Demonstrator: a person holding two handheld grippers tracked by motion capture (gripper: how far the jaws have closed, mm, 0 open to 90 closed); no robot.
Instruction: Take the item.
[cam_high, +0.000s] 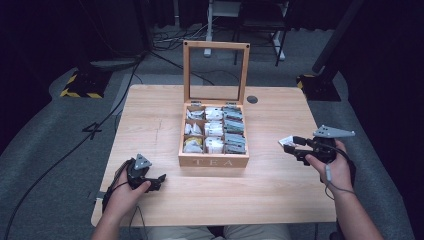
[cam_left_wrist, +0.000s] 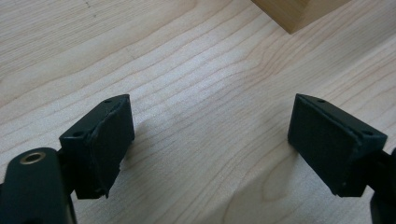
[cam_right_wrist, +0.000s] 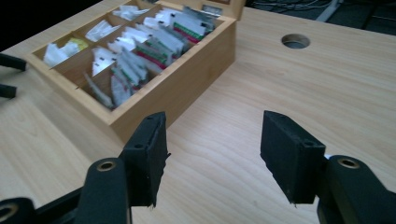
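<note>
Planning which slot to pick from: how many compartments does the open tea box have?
9, in a three-by-three grid inside the tea box: three along the front by the TEA lettering, three across the middle, three at the back by the raised lid. All hold tea bags.

Bright table (cam_high: 270, 190), dark surroundings (far packets perhaps slightly blurred).

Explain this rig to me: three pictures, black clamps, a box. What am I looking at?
A person sits at a wooden table with a hand-held two-jaw gripper in each hand. The high view looks down from above them: left gripper, right gripper. The other two pictures come from cameras riding on each gripper, looking along its black jaws. In both, the jaws stand open with bare table between the pads, so nothing is held. In the middle stands a wooden tea box, glass lid upright, compartments full of tea bags.
</note>
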